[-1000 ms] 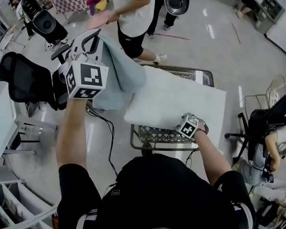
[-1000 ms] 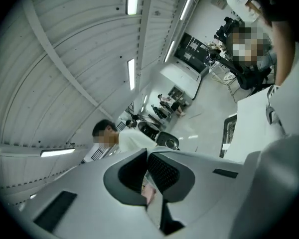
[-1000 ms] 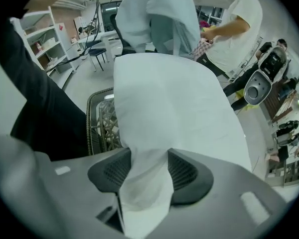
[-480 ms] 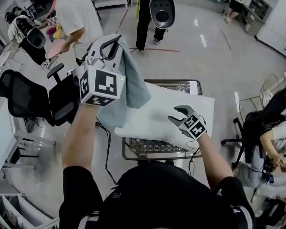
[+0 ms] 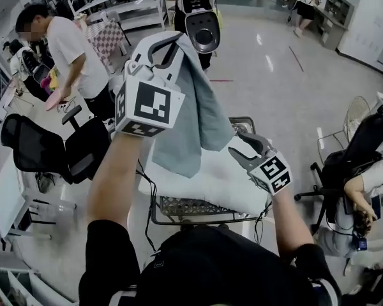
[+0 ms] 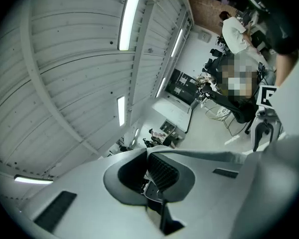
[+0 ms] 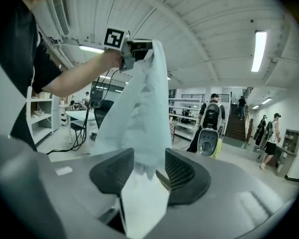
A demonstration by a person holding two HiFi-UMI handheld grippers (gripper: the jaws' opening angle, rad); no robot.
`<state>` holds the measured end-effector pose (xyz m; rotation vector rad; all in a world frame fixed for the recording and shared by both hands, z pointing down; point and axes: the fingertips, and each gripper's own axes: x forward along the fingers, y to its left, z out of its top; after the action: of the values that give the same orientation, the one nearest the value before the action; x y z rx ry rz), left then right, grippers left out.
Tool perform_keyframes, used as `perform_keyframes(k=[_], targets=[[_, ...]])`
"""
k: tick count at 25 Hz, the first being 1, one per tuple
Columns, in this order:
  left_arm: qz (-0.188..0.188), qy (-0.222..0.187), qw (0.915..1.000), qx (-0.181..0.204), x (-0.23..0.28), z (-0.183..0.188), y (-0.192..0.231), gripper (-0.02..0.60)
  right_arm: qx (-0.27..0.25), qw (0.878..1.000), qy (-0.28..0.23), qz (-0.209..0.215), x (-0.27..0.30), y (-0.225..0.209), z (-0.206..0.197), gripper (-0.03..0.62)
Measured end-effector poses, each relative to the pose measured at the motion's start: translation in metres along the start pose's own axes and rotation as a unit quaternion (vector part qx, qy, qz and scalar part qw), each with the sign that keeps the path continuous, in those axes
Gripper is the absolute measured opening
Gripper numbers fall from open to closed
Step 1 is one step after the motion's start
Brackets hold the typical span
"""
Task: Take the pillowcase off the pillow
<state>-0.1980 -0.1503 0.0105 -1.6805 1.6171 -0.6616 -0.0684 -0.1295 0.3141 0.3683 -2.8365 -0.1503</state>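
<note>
One limp blue-grey cloth pillowcase (image 5: 201, 116), pinched in left gripper (image 5: 169, 43); one plump white pillow (image 5: 210, 177); right gripper (image 5: 241, 148) released, empty, jaws just narrowed.

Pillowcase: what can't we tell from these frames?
- Head view: the pillowcase hanging from the left gripper covers part of the pillow; whether its hem touches the pillow is unclear.
- Left gripper view: aimed at the ceiling; pillow out of frame, cloth cut off at the right edge.
- Right gripper view: cloth hangs in front of the right gripper; contact with its pads unclear.
</note>
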Motion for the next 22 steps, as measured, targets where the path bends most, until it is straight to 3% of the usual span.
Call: perform_keyframes(k=[6, 10, 15, 22], targets=[[-0.058, 0.025, 0.998, -0.007, 0.03, -0.009, -0.069, 0.008, 0.026, 0.998, -0.036, -0.045, -0.065, -0.034, 0.007, 0.202], [-0.1, 0.044, 0.9911, -0.075, 0.03, -0.038, -0.117, 0.009, 0.045, 0.995, -0.048, -0.071, -0.093, -0.047, 0.002, 0.189], [-0.13, 0.1, 0.97, -0.18, 0.002, -0.105, -0.18, 0.009, 0.076, 0.993, -0.051, -0.08, -0.103, -0.048, -0.008, 0.184], [-0.154, 0.209, 0.9296, -0.262, -0.05, -0.204, -0.234, 0.01, 0.085, 0.992, -0.058, -0.073, -0.084, -0.043, 0.002, 0.169]])
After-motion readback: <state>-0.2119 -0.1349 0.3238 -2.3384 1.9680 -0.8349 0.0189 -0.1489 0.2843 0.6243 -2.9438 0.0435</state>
